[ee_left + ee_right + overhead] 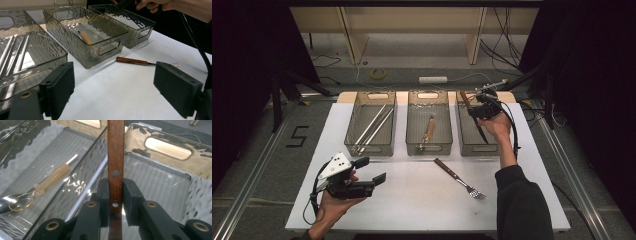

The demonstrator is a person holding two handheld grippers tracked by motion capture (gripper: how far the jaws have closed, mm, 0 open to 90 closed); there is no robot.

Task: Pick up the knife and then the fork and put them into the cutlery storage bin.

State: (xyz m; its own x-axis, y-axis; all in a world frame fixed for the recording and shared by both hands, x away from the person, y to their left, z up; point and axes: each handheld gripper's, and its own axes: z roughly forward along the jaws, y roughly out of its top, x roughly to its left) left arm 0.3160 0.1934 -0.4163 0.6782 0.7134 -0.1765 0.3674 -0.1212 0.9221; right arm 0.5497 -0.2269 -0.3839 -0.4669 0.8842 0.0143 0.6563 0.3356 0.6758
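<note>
Three bins line the table's far edge. The right gripper [482, 107], jaws clamped on a wooden-handled knife [115, 165], holds it over the right-hand bin [463, 131], probably to sort it there. The left gripper [367, 171] waits wide open, empty, near the front-left corner.

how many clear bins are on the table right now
3, side by side at the table's far edge: the left bin with metal rods, the middle bin with a spoon, the right bin, over which the right gripper holds a wooden-handled utensil.
</note>
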